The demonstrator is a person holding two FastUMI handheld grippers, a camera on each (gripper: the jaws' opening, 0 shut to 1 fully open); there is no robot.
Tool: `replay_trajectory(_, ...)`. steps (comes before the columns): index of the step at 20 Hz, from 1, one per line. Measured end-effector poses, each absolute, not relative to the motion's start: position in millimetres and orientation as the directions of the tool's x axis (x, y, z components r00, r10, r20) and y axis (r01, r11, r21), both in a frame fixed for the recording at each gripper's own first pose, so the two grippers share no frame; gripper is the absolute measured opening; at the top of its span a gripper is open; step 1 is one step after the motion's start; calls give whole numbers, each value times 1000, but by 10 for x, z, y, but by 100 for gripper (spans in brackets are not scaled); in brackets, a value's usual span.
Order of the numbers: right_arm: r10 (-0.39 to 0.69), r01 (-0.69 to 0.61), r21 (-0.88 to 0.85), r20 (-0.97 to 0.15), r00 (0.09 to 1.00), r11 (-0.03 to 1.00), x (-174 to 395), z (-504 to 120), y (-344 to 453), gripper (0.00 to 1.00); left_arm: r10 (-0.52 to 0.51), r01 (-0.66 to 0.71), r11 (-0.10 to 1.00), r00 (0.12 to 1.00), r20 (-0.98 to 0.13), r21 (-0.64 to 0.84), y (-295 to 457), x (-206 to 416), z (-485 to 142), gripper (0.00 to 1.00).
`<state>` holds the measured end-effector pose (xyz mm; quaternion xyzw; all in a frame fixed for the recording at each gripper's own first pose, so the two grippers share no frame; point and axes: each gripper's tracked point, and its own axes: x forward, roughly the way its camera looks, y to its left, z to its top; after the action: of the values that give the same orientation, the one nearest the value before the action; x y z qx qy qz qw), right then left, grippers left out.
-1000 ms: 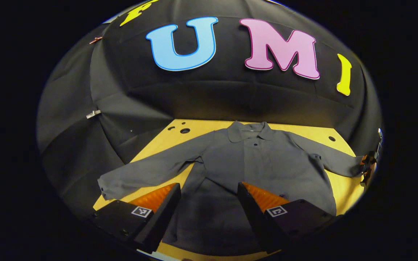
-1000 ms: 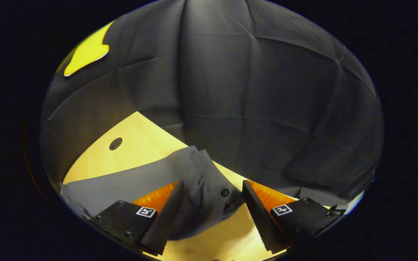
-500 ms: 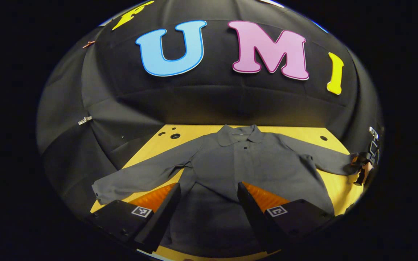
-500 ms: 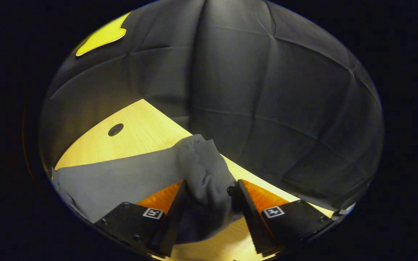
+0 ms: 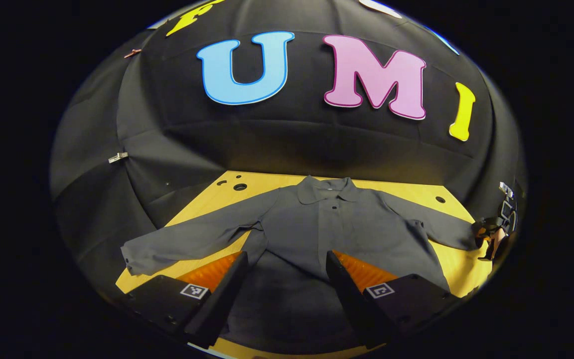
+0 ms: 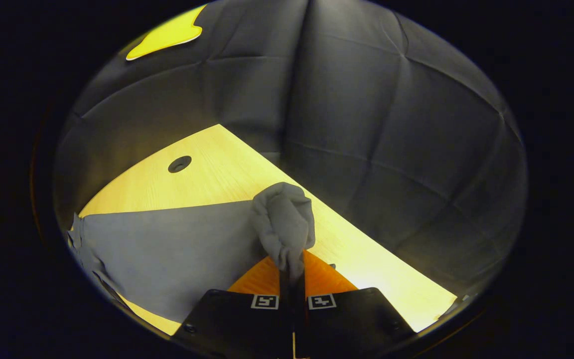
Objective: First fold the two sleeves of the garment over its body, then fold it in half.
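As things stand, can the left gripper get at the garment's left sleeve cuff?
Probably yes. The left gripper hangs open above the garment's hem, and the left sleeve cuff lies flat on the table with nothing over or beside it. The right gripper is shut on the other sleeve's end.

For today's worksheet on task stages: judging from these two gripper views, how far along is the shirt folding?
Nothing is folded yet: the grey shirt lies flat on the wooden table, both sleeves spread out. In hand: the right gripper is shut on the right sleeve cuff, which bunches up above its fingers. The left gripper is open over the hem. Left: both sleeve folds, then folding in half.
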<state>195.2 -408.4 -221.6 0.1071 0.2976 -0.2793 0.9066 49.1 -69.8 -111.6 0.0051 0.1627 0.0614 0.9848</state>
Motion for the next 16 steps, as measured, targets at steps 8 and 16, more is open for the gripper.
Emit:
replay_trajectory(8,-416,474,-8,-492,765,880,2071,-1194,-3760,7,181,-200,979,935,-306,-31,-388,308,-1101,99)
replay_trajectory(16,-306,315,-47,-404,862,948,1885,-94,-3230,7,227,-258,964,925,-306,-64,-74,-13,-1119,99)
